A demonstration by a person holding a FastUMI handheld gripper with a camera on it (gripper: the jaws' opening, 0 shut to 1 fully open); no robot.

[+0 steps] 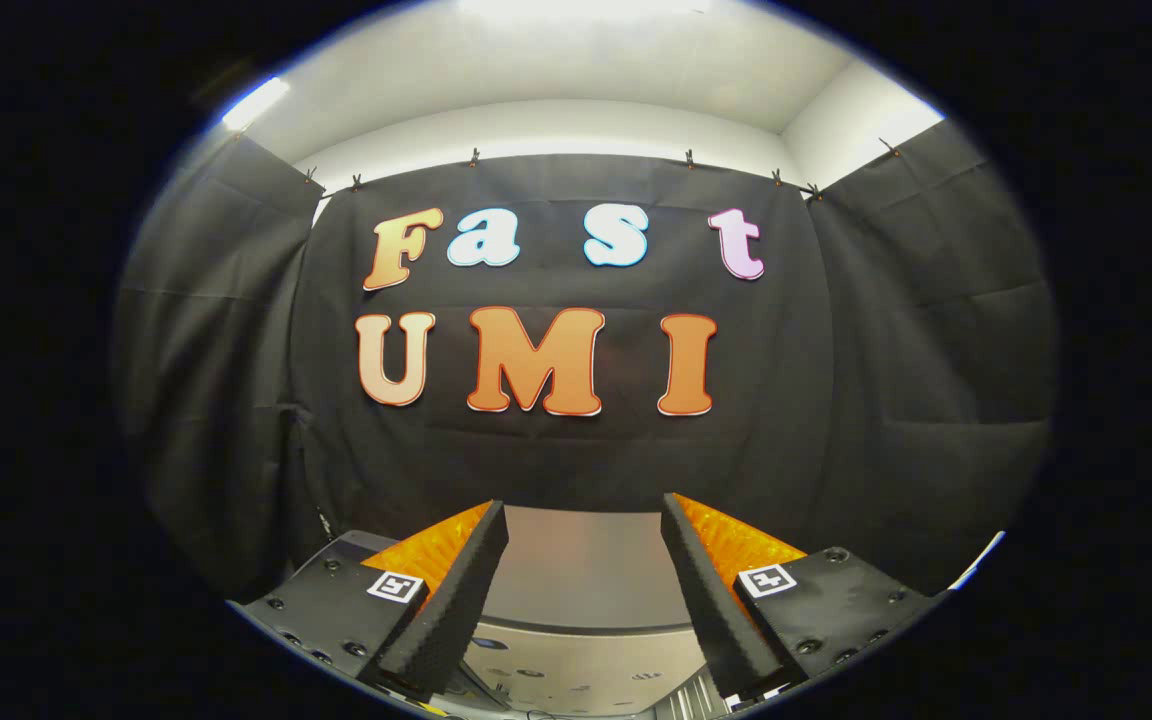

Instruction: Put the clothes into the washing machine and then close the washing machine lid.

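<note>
The gripper point(584, 515) is held level, fingers spread apart with nothing between them. Just ahead and below the fingers, the grey top of the washing machine point(581, 570) is seen, with what looks like its control panel nearer the camera. No clothes are seen, and whether the lid is up or down cannot be told from here. Progress is judged unclear: likely either the very start or the end.

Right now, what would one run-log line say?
tool: open, holding nothing | washing machine: just below and beyond fingers | clothes: not yet picked up
</note>
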